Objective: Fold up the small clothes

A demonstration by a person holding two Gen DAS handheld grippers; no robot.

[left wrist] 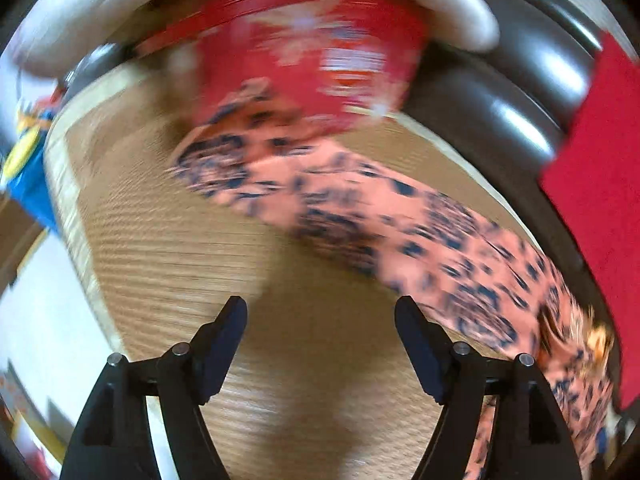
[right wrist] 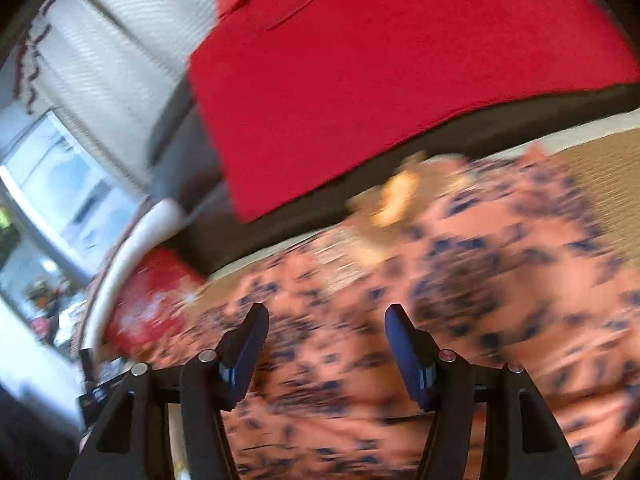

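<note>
While both frames are blurring, the pink spotted garment (right wrist: pixel 460 300) is lying diagonally under the spread, empty right gripper (right wrist: pixel 326 320); the left gripper (left wrist: pixel 320 308), also spread, is hovering over bare table (left wrist: pixel 168 248), the cloth to its right.

bright daylight; heavy motion blur both views; fisheye-bent edges

A wood-grain table (left wrist: pixel 168 240) carries a spread pink dark-spotted garment (left wrist: pixel 400 216) and a red patterned garment (left wrist: pixel 320 60).
</note>
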